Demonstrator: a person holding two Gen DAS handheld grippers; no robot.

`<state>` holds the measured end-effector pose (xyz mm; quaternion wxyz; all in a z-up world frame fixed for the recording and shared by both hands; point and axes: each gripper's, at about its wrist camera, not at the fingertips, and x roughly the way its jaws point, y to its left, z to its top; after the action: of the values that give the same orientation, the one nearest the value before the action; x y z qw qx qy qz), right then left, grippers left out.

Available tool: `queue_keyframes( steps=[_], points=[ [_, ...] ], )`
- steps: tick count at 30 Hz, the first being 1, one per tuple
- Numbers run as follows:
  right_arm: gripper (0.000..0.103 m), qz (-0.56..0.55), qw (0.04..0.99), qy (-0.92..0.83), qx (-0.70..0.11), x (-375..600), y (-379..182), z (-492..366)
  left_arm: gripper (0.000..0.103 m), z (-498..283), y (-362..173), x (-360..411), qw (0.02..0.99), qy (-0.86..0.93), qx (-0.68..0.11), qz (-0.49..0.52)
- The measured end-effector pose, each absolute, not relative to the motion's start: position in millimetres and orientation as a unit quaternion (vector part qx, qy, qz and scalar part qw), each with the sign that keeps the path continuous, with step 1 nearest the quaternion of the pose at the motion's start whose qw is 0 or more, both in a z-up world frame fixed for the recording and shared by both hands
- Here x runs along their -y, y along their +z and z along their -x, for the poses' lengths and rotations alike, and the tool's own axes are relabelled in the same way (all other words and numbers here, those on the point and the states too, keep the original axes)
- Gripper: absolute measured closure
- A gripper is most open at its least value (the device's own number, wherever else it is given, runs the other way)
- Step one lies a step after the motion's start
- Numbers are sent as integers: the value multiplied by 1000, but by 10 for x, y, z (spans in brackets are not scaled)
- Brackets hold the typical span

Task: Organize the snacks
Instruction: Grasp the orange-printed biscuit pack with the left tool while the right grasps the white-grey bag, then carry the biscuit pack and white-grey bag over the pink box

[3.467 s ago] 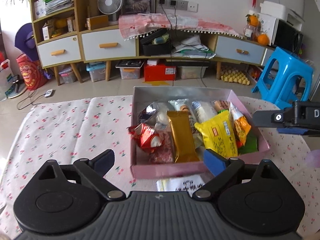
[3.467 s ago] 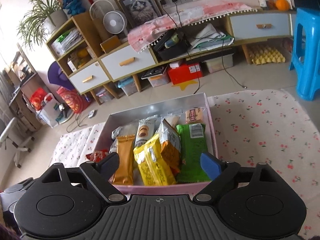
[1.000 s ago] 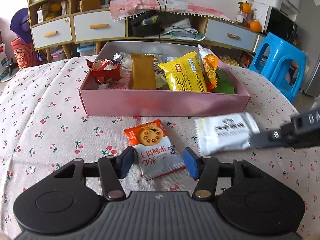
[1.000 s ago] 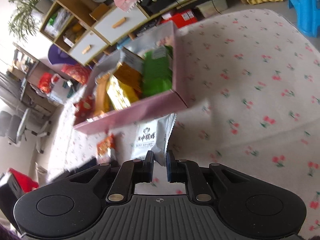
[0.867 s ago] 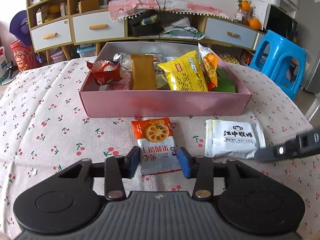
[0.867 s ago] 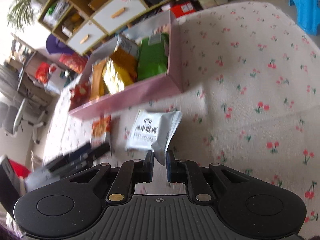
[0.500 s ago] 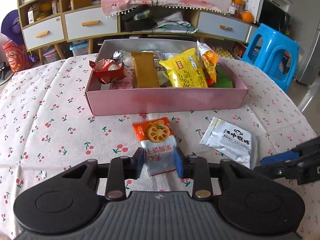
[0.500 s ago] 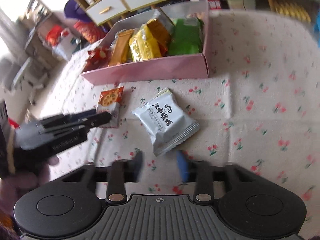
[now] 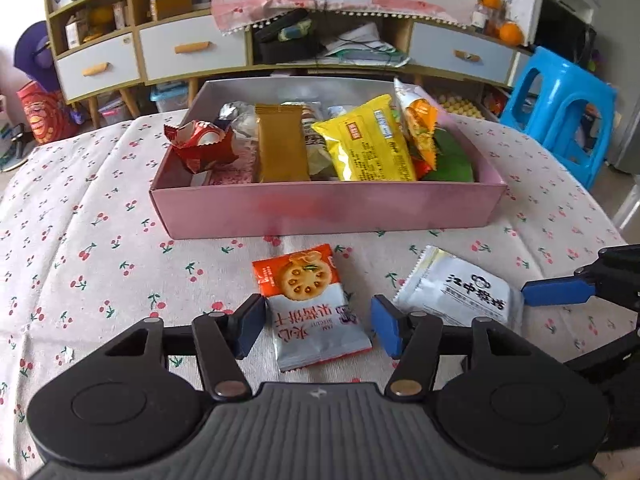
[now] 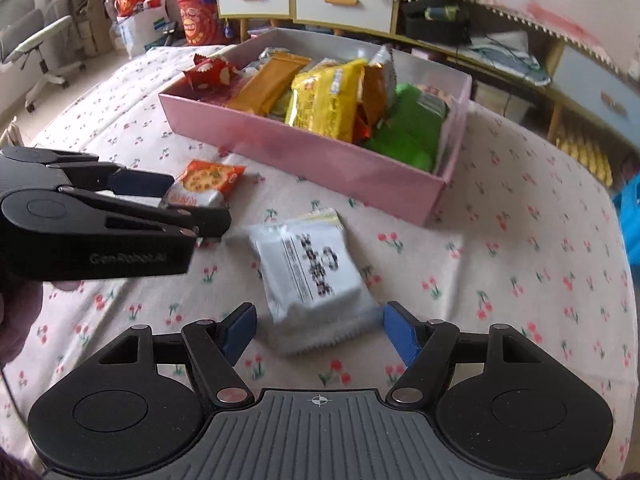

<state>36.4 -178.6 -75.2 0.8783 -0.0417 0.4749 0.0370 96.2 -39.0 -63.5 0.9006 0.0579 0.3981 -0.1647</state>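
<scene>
An orange-and-silver biscuit packet (image 9: 310, 306) lies flat on the cherry-print tablecloth (image 9: 80, 248), between the jaws of my left gripper (image 9: 318, 330). Those jaws are opening and their pads stand clear of it. A white packet with black print (image 10: 310, 268) lies to its right, its near end between the jaws of my right gripper (image 10: 320, 334), which are also opening without touching it. Behind both stands the pink box (image 9: 328, 212) holding several upright snack packets. The left gripper (image 10: 120, 200) and biscuit packet (image 10: 204, 184) also show in the right wrist view; the white packet (image 9: 460, 292) shows in the left one.
A blue plastic stool (image 9: 560, 112) stands beyond the table's right edge. Low cabinets with drawers (image 9: 192, 52) line the far wall. An office chair (image 10: 36, 44) stands off the table's left side. A hand (image 10: 16, 312) holds the left gripper.
The right gripper let go of the white packet, which now lies on the cloth, and its jaws spread wide. The left gripper's jaws narrowed around the biscuit packet, then widened again.
</scene>
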Motion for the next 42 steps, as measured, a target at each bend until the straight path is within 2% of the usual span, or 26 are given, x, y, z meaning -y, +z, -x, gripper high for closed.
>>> queue_keyframes(
  steps=[2, 5, 9, 12, 22, 33, 42],
  points=[
    [32, 39, 881, 35, -470, 1779, -755, -411, 53, -985, -630, 391, 902, -156, -398, -56],
    [33, 29, 883, 29, -467, 1790, -769, -464, 63, -1008, -615, 371, 904, -143, -400, -56],
    [37, 32, 885, 25, -463, 1762, -760, -477, 66, -1029, -589, 322, 899, -153, -407, -52],
    [42, 31, 886, 26, -463, 1740, -756, -492, 67, -1046, -563, 256, 895, -156, -416, -33],
    [43, -73, 882, 24, -465, 1899, -514, -466, 67, -1021, -383, 66, 893, -172, -415, 5],
    [43, -170, 898, -23, -405, 2175, -80, -481, 67, -1120, -156, -52, 902, -174, -388, 77],
    [43, -198, 901, -50, -382, 2417, 57, -938, 67, -1625, -82, -30, 905, -186, -373, 87]
  ],
)
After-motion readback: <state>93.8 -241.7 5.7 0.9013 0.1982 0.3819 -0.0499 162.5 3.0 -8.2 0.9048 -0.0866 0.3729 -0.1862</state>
